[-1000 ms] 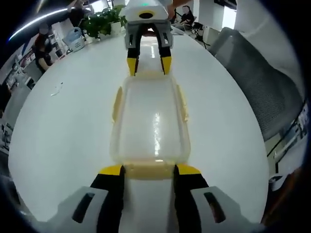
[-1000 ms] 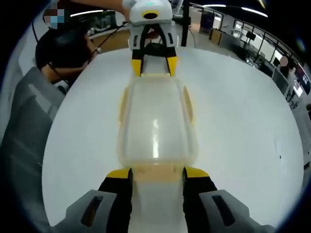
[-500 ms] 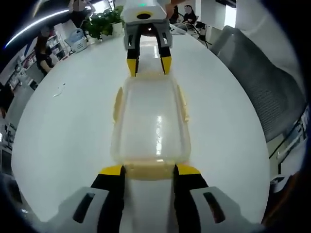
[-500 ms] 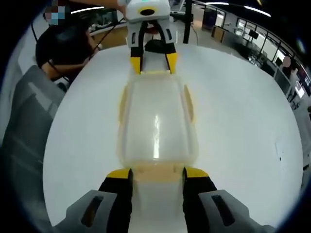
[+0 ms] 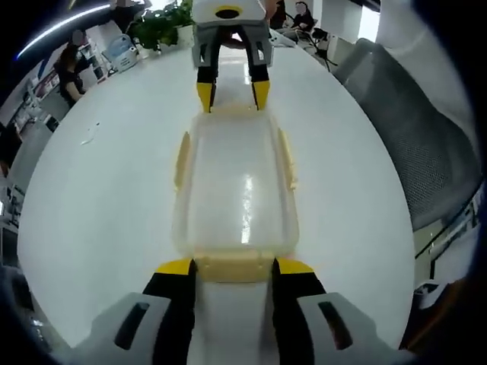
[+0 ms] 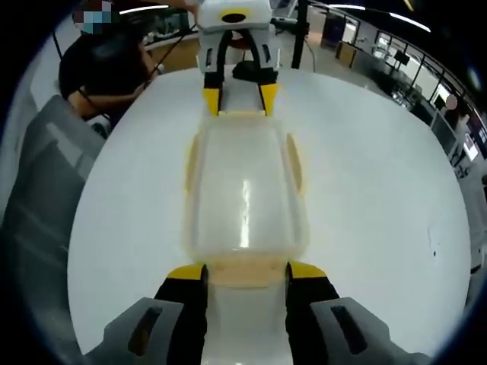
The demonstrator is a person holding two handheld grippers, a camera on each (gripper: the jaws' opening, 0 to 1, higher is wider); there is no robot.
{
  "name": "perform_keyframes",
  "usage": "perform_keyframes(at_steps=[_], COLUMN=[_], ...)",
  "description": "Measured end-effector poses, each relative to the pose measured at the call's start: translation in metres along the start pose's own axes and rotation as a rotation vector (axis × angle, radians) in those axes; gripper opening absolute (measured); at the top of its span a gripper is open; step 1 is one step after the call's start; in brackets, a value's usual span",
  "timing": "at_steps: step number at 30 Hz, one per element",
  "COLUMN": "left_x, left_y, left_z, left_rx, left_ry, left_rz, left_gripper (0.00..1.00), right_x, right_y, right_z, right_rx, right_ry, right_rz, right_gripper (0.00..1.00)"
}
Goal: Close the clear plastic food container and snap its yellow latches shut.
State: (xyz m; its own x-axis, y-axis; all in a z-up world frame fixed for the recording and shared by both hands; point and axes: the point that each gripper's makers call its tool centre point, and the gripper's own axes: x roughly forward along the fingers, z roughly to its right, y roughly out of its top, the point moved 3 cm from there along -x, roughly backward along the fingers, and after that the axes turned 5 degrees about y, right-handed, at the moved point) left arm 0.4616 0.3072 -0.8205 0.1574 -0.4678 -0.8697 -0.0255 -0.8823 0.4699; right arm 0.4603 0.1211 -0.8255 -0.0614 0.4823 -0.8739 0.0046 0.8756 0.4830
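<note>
**Two grippers at opposite ends of the lidded food container**

In the left gripper view, a person (image 5: 70, 67) sits at far left beyond the round white table (image 5: 99, 198), with a potted plant (image 5: 163, 17) at the table's far edge. At centre lies the clear plastic food container (image 5: 234, 190), its lid on, lengthwise away from the camera. A yellow side latch (image 5: 181, 158) lies along its left side and another along its right. The left gripper (image 5: 233, 267) has its jaws spread, yellow tips touching either side of the near end latch (image 5: 233, 266); nothing is clenched between them. At the far end, the right gripper (image 5: 231, 95) is likewise spread, its tips at the far end latch. A grey mesh chair (image 5: 411, 144) stands to the right.

In the right gripper view, a grey chair (image 6: 42, 198) is at left and a seated person (image 6: 103, 68) behind it. The container (image 6: 243, 194) lies mid-table, the right gripper (image 6: 246, 272) open astride the near latch (image 6: 246, 271), the left gripper (image 6: 240, 99) open at the far end.
</note>
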Motion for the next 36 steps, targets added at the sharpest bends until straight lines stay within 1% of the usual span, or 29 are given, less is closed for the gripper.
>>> perform_keyframes(at_steps=[4,9,16,21,31,36], left_x=[-0.007,-0.015,-0.025,-0.028,-0.034,-0.037], left_y=[0.006,0.016,0.035,0.046,0.07,0.079], left_z=[-0.001,-0.002,-0.005,0.0,0.007,0.012], left_rx=[0.003,0.017,0.03,0.033,0.049,0.054], left_ry=[0.012,0.026,0.046,0.049,0.072,0.08], left_rz=[0.013,0.018,0.033,0.039,0.045,0.046], left_gripper=[0.4,0.4,0.4,0.4,0.4,0.4], right_x=[-0.008,-0.02,-0.038,-0.05,-0.071,-0.077], right_y=[0.001,0.002,-0.002,-0.005,-0.015,-0.02], right_z=[-0.002,-0.001,-0.002,-0.007,-0.018,-0.023], right_rx=[-0.003,-0.003,-0.008,-0.012,-0.024,-0.027], right_ry=[-0.011,-0.014,-0.034,-0.036,-0.068,-0.074], right_rz=[0.012,0.009,0.004,0.003,-0.007,-0.01], right_gripper=[0.39,0.39,0.39,0.39,0.39,0.39])
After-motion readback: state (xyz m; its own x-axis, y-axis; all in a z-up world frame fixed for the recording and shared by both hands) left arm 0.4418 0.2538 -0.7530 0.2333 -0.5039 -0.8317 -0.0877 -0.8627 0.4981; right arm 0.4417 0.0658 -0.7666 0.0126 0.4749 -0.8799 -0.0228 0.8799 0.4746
